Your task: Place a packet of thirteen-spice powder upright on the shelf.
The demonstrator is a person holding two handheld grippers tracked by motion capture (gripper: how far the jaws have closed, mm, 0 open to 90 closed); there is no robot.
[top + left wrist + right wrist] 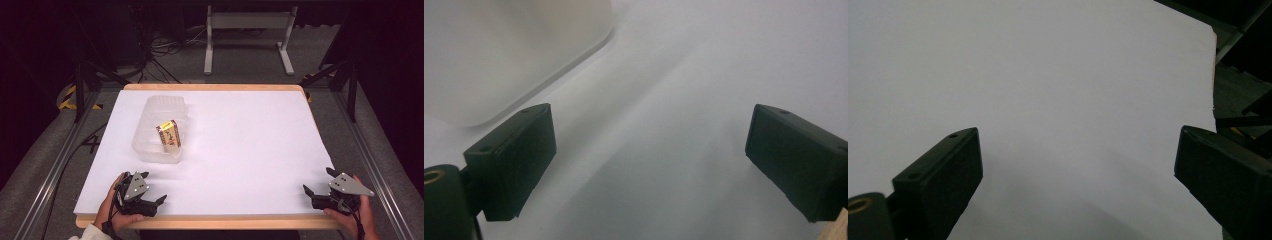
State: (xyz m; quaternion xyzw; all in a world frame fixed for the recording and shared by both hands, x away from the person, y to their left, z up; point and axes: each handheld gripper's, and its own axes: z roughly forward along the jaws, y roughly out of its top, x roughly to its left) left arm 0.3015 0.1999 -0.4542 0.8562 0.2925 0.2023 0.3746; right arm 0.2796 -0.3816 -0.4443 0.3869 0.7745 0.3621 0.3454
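A clear plastic tub (150,145) stands on the left half of the white table. Inside it leans a small yellow box (169,134) with red print. My left gripper (153,187) rests near the front left edge, just in front of the tub, with its jaws wide apart and nothing between them. In the left gripper view its gripper (649,165) faces bare white surface, with the tub's rounded corner (524,65) at upper left. My right gripper (318,181) sits open at the front right corner. In the right gripper view the gripper (1078,185) holds nothing.
The white table top (240,140) has a wooden rim (215,221) along its front. Metal rails run along both sides, and a grey stand (247,35) with cables is on the floor beyond the far edge. The table's right edge (1212,75) is close to my right gripper.
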